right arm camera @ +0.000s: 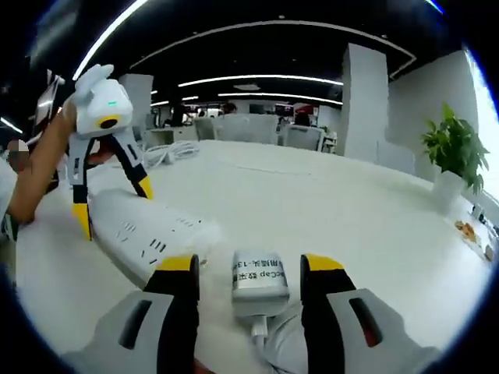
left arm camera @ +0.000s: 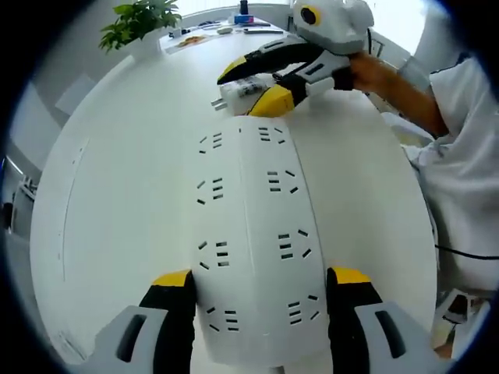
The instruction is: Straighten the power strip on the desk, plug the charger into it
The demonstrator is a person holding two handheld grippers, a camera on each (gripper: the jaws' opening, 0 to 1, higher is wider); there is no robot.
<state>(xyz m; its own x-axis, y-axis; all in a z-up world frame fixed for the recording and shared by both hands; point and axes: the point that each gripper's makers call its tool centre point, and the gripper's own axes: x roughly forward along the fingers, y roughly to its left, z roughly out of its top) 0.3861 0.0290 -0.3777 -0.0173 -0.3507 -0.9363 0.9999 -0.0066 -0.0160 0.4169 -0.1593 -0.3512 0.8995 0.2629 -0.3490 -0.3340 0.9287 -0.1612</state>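
Observation:
A long white power strip (left arm camera: 249,202) lies on the white desk (left arm camera: 117,156), its sockets facing up. My left gripper (left arm camera: 261,284) is shut on its near end, one jaw against each long side. In the right gripper view the left gripper (right arm camera: 113,204) stands over the far end of the power strip (right arm camera: 140,230). My right gripper (right arm camera: 249,265) is shut on a white charger (right arm camera: 260,280), whose cable (right arm camera: 269,343) trails back toward me. In the left gripper view the right gripper (left arm camera: 249,87) holds the charger (left arm camera: 243,89) just past the strip's far end, prongs pointing left.
A potted plant (left arm camera: 140,19) stands at the desk's far edge beside papers and small items (left arm camera: 218,31). A person's arm (left arm camera: 398,86) reaches in from the right. Coiled white cable (right arm camera: 168,152) lies farther along the desk, with chairs (right arm camera: 249,128) behind.

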